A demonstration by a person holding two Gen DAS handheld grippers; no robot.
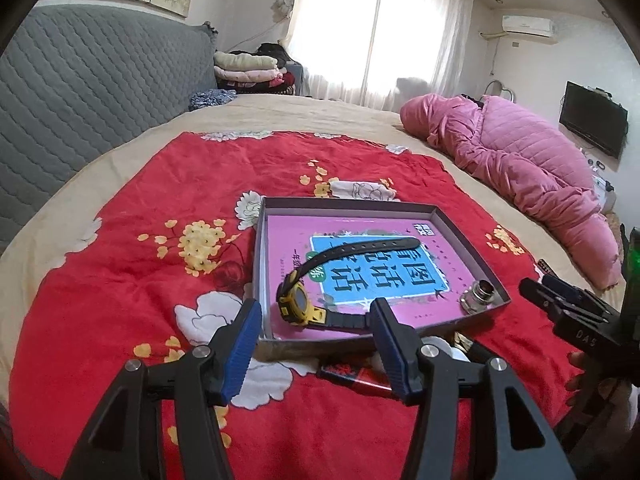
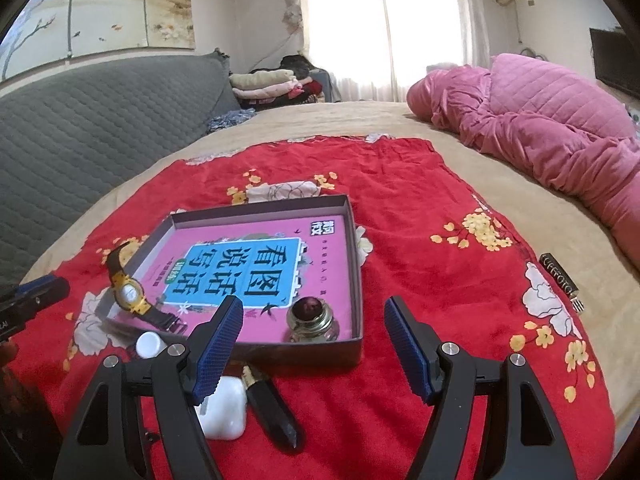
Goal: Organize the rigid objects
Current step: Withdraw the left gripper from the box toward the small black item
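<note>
A shallow grey box (image 1: 464, 236) (image 2: 358, 272) lies on a red flowered blanket and holds a pink and blue book (image 1: 372, 268) (image 2: 248, 276). A yellow and black watch (image 1: 298, 302) (image 2: 130, 294) lies across the box's near left corner. A small glass ink bottle (image 1: 478, 294) (image 2: 314, 318) stands in the box's near right corner. My left gripper (image 1: 314, 320) is open and empty just short of the watch. My right gripper (image 2: 314, 322) is open and empty in front of the box. A white case (image 2: 224, 410), a black pen-like object (image 2: 272, 410) and a white cap (image 2: 150, 344) lie before the box.
A red and black flat object (image 1: 356, 374) lies before the box in the left wrist view. A dark lettered bar (image 2: 560, 282) lies at the blanket's right edge. A pink quilt (image 1: 520, 164) (image 2: 552, 136) lies at the right, a grey headboard (image 1: 88, 92) at the left.
</note>
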